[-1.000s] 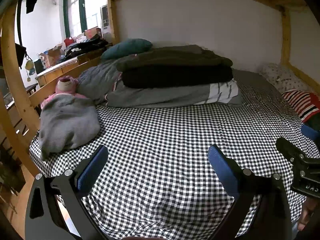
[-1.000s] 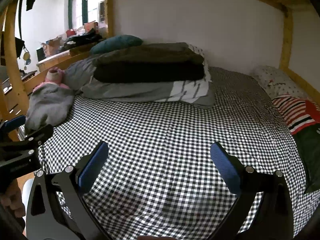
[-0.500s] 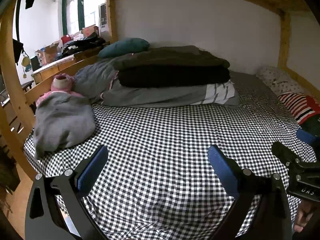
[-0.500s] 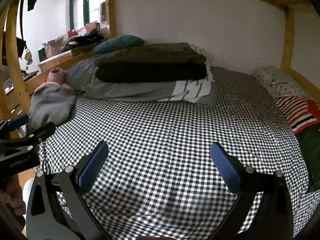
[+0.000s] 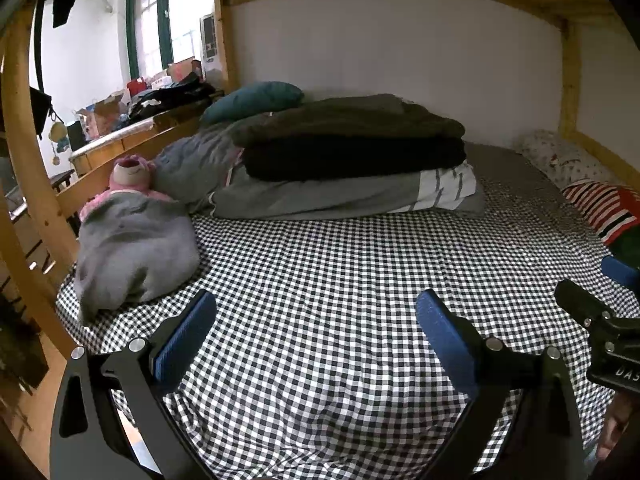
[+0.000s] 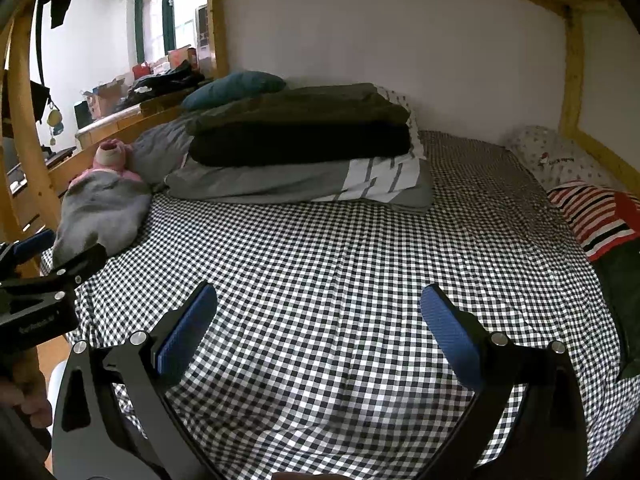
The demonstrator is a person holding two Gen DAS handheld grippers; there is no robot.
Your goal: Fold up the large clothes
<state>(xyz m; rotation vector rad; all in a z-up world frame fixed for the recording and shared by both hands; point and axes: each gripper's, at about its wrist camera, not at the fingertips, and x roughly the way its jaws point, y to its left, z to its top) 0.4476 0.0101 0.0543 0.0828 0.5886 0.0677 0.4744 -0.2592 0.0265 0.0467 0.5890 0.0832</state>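
White letters "DAS" were legible on the black body of the right gripper (image 5: 618,364), cut off at the frame edge; a white marking on the left gripper (image 6: 38,320) was too blurred to read. Small dark print on the spotted pillow (image 6: 558,160) was too small to read.

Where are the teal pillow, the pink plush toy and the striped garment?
teal pillow (image 5: 256,98), left wrist view, middle of its top.
pink plush toy (image 5: 130,174), left wrist view, its head.
striped garment (image 6: 592,212), right wrist view, its striped middle.
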